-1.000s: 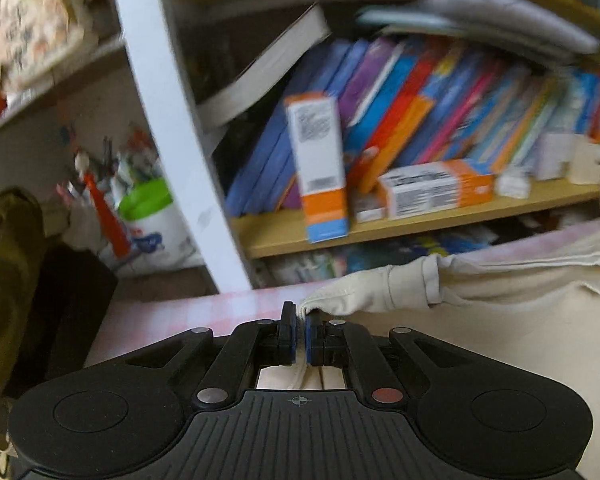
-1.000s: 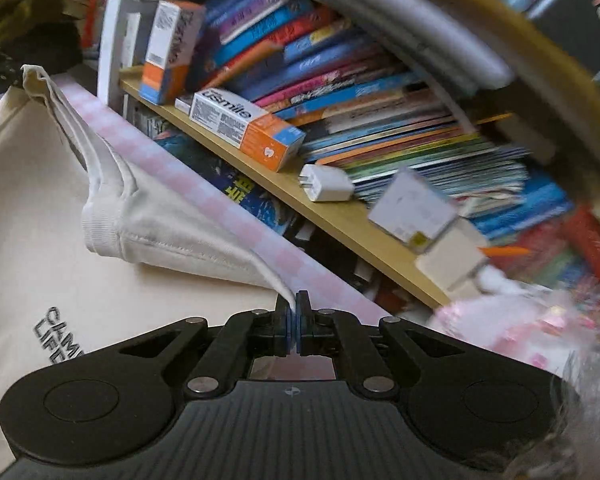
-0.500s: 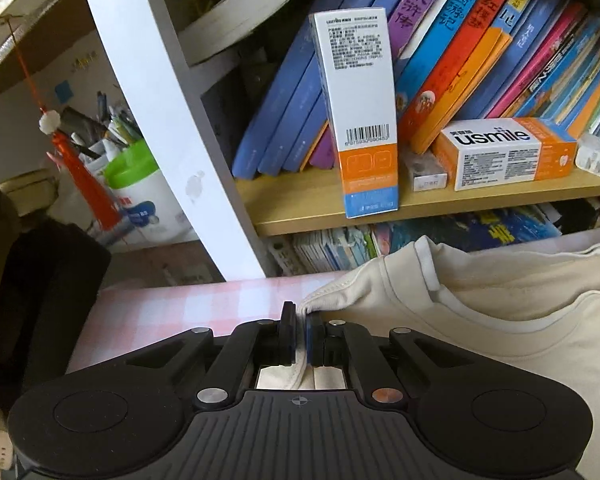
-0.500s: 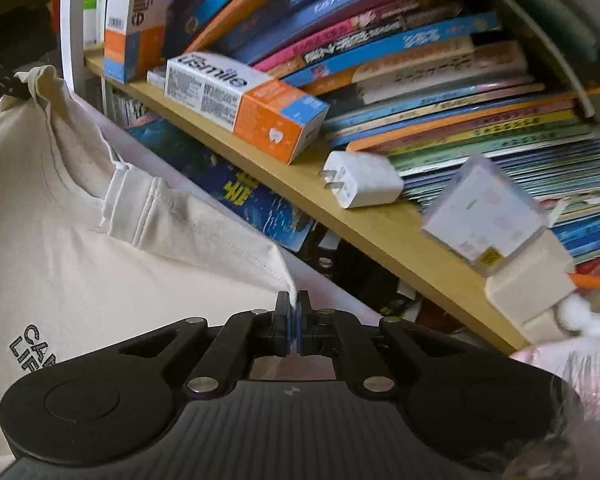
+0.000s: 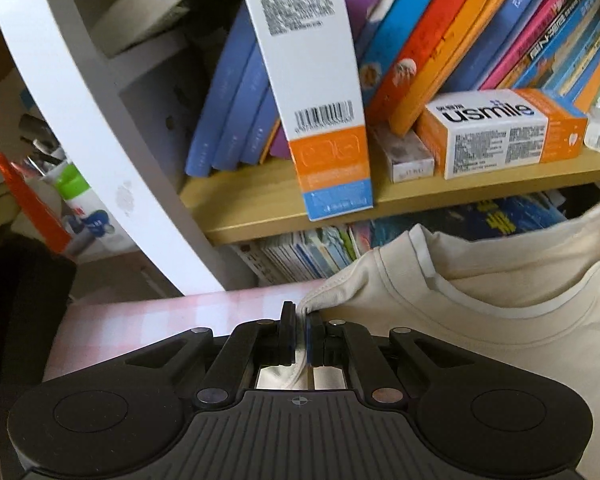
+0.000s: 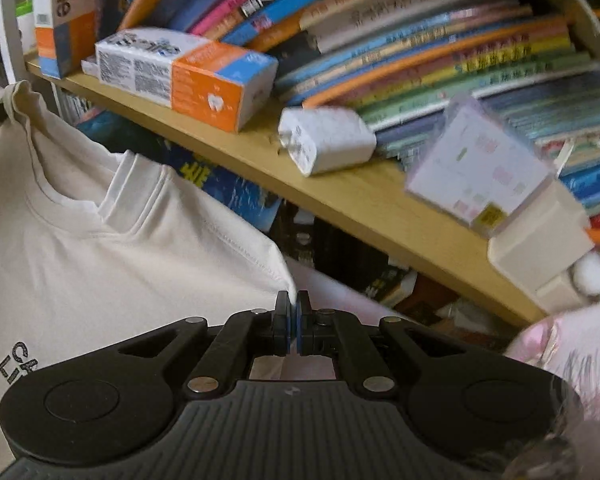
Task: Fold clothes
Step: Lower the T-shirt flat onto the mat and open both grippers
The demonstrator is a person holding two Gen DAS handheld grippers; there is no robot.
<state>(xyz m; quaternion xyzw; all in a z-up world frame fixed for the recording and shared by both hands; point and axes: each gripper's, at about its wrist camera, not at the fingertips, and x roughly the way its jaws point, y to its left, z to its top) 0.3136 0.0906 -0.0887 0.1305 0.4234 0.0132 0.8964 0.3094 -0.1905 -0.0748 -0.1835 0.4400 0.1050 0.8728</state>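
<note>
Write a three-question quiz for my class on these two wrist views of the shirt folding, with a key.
1. True or false: the right gripper is pinching the cream T-shirt.
2. What lies between the left gripper jaws? A) a book B) the T-shirt's edge C) nothing
3. Fill in: the white charger lies on the wooden ____.

Key: 1. True, shut on the shirt's corner. 2. B; those jaws are opening around the fabric. 3. shelf.

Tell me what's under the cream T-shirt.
A pink-and-white checked cloth shows past the cream T-shirt at its left shoulder and again beside its right shoulder. Whatever lies beneath the shirt's body is covered.
</note>
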